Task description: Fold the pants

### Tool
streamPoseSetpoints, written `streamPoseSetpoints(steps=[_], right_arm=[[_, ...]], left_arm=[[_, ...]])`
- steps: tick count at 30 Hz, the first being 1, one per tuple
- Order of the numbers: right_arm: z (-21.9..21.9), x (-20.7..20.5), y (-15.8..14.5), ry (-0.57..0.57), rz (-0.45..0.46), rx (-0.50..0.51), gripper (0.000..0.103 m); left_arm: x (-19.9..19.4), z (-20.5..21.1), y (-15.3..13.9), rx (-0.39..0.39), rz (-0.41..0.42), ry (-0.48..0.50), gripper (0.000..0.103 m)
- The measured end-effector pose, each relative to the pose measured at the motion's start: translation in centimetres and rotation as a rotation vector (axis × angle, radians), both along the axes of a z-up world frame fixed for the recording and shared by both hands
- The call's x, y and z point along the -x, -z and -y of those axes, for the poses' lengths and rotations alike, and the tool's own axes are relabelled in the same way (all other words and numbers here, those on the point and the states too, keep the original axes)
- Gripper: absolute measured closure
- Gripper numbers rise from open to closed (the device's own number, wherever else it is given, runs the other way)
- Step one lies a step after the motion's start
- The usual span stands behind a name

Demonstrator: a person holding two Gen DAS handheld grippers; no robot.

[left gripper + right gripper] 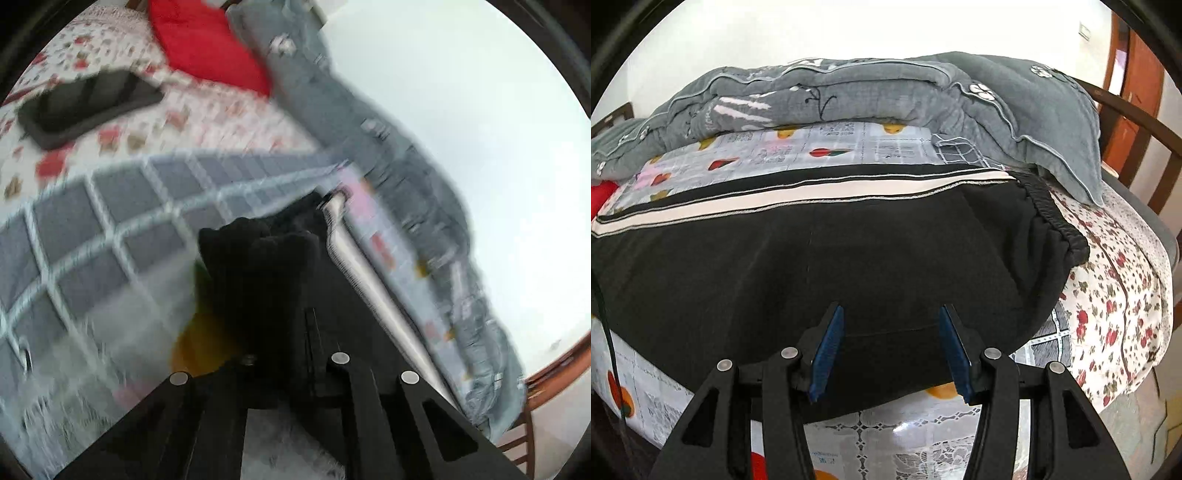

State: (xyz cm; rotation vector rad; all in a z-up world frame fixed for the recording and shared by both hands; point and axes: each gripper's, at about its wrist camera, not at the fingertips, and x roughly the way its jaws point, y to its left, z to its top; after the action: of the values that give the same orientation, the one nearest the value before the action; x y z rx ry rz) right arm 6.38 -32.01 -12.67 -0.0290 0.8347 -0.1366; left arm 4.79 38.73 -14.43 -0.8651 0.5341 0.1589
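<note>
Pants (849, 266) under parted right gripper (890, 350) fingers.

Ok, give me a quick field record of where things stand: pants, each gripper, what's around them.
pants: black pants laid flat on the bed, white side stripe at the far edge, elastic waistband to the right
left gripper: left gripper shut on a bunch of black fabric; view blurred
right gripper: right gripper open over the near edge of the pants, pads not pressing
bedding: grey quilt piled behind the pants
other: red cushion, dark tray
</note>
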Motion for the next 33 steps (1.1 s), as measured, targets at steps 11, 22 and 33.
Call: streamPoseSetpoints(steps=[11, 22, 33], right_arm=[[0.3, -0.3, 0.2, 0.010, -0.008, -0.020, 0.051], [0.0, 0.0, -3.0, -0.047, 0.110, -0.030, 0.050], [2.4, 0.3, -3.8, -0.100, 0.184, 0.093, 0.050]], left_arm=[[-1.5, -1.6, 0.9, 0.028, -0.058, -0.029, 0.082], [-3.7, 5.0, -7.6, -0.404, -0.156, -0.055, 0.094], [-6.6, 30.6, -14.2, -0.813, -0.016, 0.296, 0.094]])
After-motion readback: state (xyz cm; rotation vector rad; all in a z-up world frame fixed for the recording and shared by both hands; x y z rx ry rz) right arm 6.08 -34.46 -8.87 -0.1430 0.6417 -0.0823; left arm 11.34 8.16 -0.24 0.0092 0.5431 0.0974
